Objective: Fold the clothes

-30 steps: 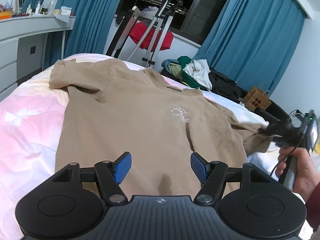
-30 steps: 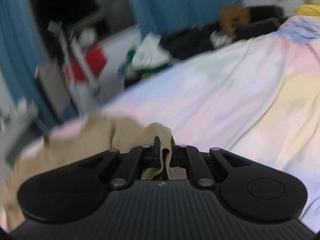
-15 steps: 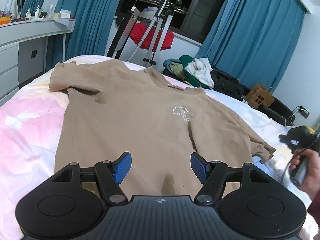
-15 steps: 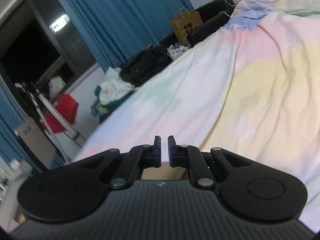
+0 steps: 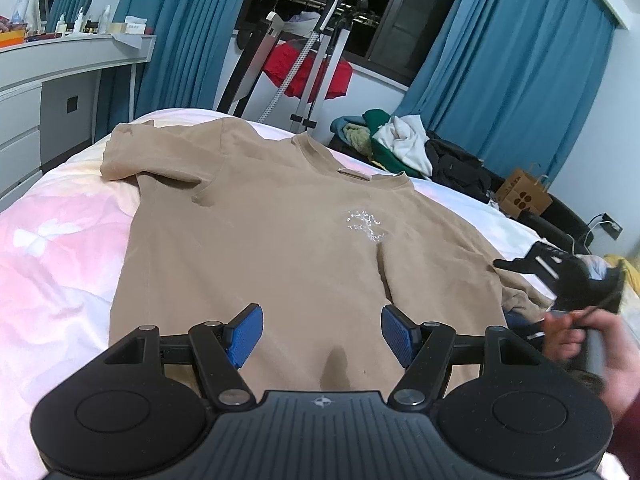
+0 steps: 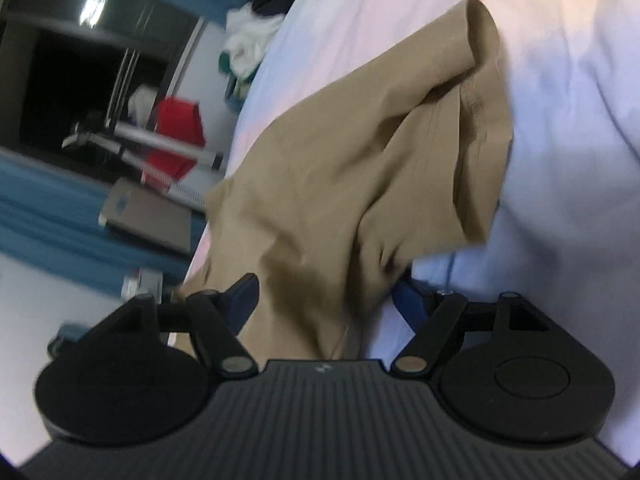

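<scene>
Spread face up on a bed, a tan T-shirt point(image 5: 256, 240) is lying flat across the pale pink and white duvet point(image 5: 52, 264), its collar pointing toward the window and a small white print on the chest. One short sleeve is lying flat toward the white dresser point(image 5: 36, 96) at the left of the left wrist view; the other sleeve point(image 6: 476, 128) is lying rumpled and partly folded on itself at the opposite side. The left gripper point(image 5: 320, 330) is hovering low over the shirt's hem with its blue pads point(image 5: 246, 332) standing well apart, nothing pinched between them. The right gripper point(image 6: 326, 296) is sitting over the crumpled sleeve area with its jaws opening; tan cloth is lying in the gap between the fingers, but the pads are not pressing on it. A hand point(image 5: 588, 344) in a dark red cuff is holding that gripper's handle at the right edge of the left wrist view. Behind the bed, teal curtains point(image 5: 504, 80) are framing a dark window, a drying rack point(image 5: 316, 60) is carrying a red garment point(image 5: 304, 68), a pile of clothes point(image 5: 400, 148) is sitting near a brown paper bag point(image 5: 522, 196)
</scene>
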Demonstrator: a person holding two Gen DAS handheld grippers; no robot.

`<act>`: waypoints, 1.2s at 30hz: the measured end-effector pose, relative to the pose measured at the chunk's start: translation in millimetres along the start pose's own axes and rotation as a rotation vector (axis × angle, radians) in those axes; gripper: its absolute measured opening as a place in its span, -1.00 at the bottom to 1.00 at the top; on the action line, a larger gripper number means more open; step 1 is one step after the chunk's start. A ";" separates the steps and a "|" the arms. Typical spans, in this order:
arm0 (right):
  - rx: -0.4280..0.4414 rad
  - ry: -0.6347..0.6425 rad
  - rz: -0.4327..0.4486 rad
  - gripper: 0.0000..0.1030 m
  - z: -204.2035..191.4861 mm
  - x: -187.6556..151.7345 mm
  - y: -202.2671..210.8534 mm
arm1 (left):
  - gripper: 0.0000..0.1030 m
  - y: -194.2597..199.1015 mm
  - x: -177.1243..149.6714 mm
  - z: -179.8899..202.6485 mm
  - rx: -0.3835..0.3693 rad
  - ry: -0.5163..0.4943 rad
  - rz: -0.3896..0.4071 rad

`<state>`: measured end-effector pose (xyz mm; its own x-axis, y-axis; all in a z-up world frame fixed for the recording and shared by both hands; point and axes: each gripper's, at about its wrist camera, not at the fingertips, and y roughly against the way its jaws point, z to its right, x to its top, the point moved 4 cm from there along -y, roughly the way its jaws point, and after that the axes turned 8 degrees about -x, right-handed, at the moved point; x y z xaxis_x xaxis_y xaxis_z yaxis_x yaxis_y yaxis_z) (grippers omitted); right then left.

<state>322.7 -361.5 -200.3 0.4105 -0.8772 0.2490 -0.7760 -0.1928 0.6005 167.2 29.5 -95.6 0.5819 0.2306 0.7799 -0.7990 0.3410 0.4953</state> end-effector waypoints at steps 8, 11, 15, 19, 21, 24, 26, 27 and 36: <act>-0.096 0.009 0.283 0.10 -10.2 41.6 -25.0 | 0.32 -9.4 -1.6 -6.9 -0.005 0.024 -0.006; -0.165 0.000 0.338 -0.62 -10.0 62.5 -38.2 | 0.32 -15.6 -2.5 -12.2 -0.001 0.043 -0.013; -0.183 0.120 0.370 -0.84 -30.5 81.8 -39.4 | 0.32 -22.8 -4.1 -17.7 -0.007 0.066 -0.030; -0.076 0.376 0.531 -0.85 -76.6 92.6 -8.3 | 0.32 -23.7 -4.8 -19.0 -0.016 0.079 -0.036; -0.083 0.380 0.545 -0.85 -71.1 103.9 -5.0 | 0.32 -23.4 -4.8 -18.8 -0.017 0.080 -0.038; -0.155 0.353 0.515 -0.84 -42.4 117.1 -13.3 | 0.32 -23.4 -5.2 -18.4 -0.015 0.080 -0.043; -0.204 0.316 0.449 -0.81 -15.9 121.9 -27.4 | 0.32 -24.9 -6.5 -18.0 -0.004 0.070 -0.049; -0.221 0.293 0.404 -0.80 -2.5 123.0 -36.0 | 0.32 -25.6 -7.2 -17.8 0.001 0.064 -0.052; -0.229 0.436 0.278 0.32 -9.5 101.9 6.3 | 0.32 -26.3 -8.1 -12.6 0.024 -0.003 -0.061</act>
<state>364.3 -447.9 -163.9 0.4026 -0.6093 0.6832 -0.7796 0.1629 0.6047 185.4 30.2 -119.7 0.6290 0.2073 0.7493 -0.7656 0.3327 0.5506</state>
